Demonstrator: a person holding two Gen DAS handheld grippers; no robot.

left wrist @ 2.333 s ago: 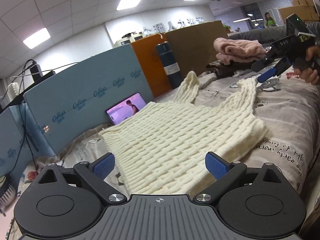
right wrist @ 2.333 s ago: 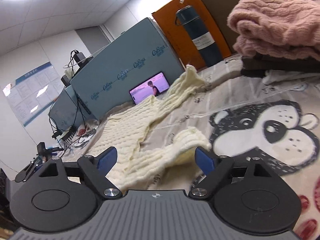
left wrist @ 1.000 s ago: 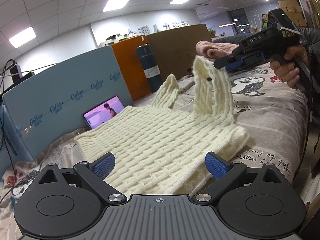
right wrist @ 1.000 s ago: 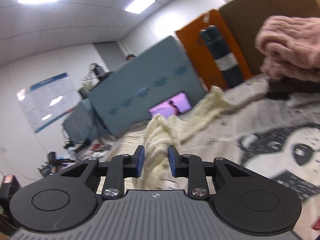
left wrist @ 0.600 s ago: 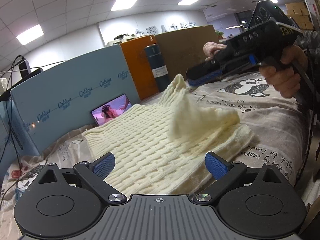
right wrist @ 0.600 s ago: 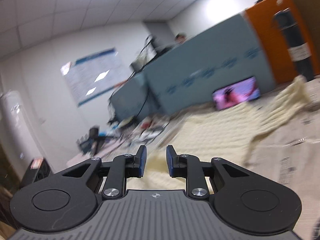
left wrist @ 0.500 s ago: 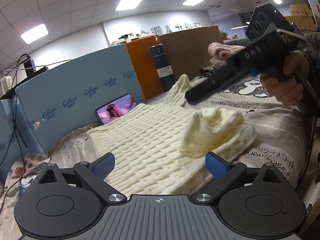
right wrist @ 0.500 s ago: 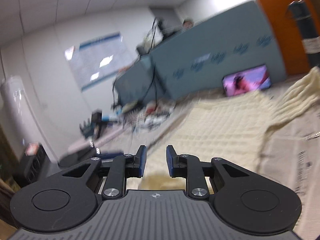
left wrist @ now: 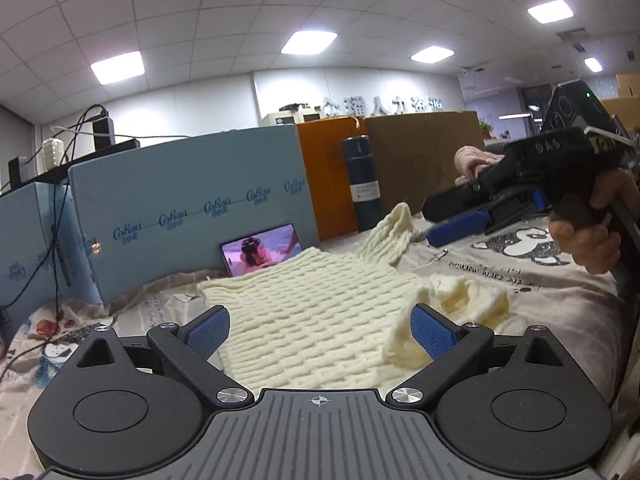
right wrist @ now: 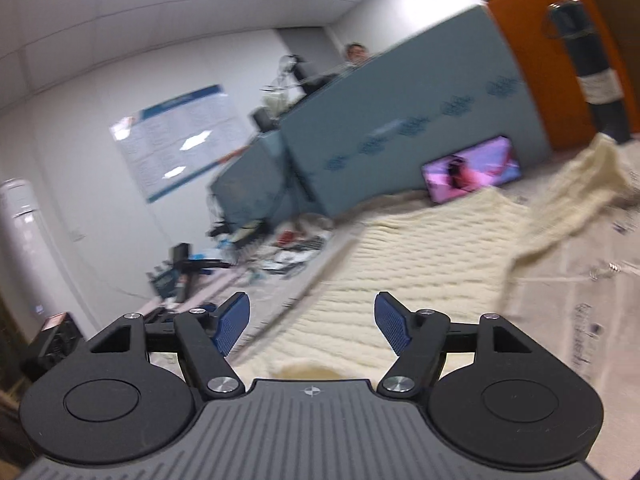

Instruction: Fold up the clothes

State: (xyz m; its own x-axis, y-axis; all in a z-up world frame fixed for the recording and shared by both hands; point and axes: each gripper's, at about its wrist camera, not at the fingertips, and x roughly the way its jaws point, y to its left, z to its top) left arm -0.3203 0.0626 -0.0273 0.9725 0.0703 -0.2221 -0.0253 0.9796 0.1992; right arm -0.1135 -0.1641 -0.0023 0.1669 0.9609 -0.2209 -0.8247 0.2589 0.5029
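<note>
Bedsheet with cartoon print covers the whole work surface, and I have bare fabric free to my right, out to its near edge. On it the cream knit sweater lies mostly flat, its hem edge near the blue foam boards at the back; one sleeve points toward the dark thermos, the other sleeve sits bunched on the body near its right edge. My left gripper hangs over the sweater's near edge, jaws spread wide, holding nothing. My right gripper, gripped by a hand, hovers above the sweater, jaws parted and empty; that view is motion-blurred. A phone with a lit screen leans against the boards just behind the hem.
</note>
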